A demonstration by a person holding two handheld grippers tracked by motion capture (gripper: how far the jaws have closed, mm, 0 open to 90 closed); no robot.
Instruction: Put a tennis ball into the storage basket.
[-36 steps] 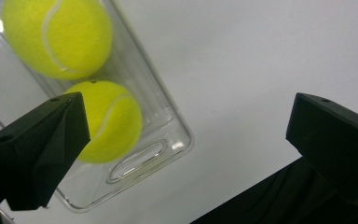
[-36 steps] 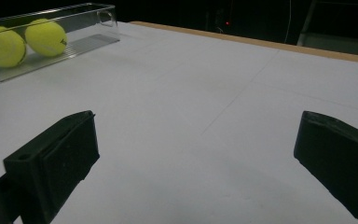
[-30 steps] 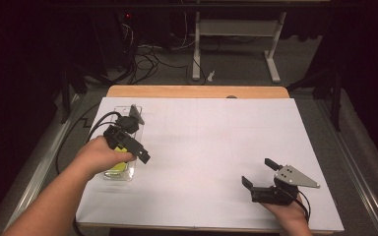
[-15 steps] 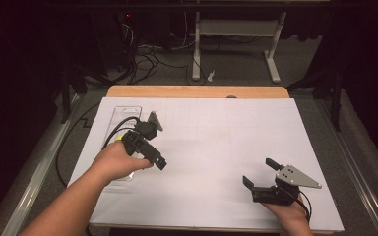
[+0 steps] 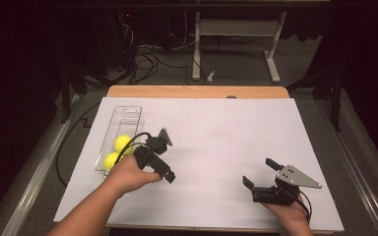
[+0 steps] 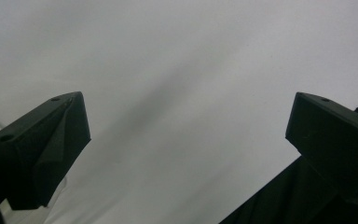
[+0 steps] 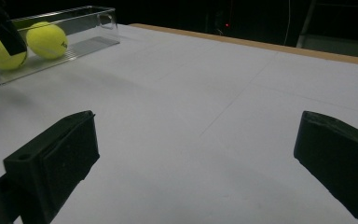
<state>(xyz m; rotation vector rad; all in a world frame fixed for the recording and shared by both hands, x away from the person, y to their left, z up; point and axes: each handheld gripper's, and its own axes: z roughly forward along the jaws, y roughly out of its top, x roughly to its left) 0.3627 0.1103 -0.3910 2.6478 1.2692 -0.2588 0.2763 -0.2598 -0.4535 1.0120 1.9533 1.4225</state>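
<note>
Two balls: tennis balls [image 5: 117, 150] are sitting in the clear tray [image 5: 128, 114], near the table's [image 5: 236, 123] left edge.
Left gripper [image 5: 165, 158]: you are holding it just right of the tray, jaws apart, empty.
Right gripper [image 5: 259, 173]: you are resting it near the front right corner, jaws apart, empty.

Two yellow tennis balls lay side by side in a clear plastic tray [image 5: 123, 114] set lengthwise near the left edge of the white table cover [image 5: 226, 142]. The farther ball [image 5: 122, 142] and the nearer ball [image 5: 111, 160] sat just beside each other in the tray's near half, while its far half stood bare. In the right gripper view both balls rested on the tray's ribbed floor, the one [image 7: 47, 40] showing dark printed lettering.
</note>
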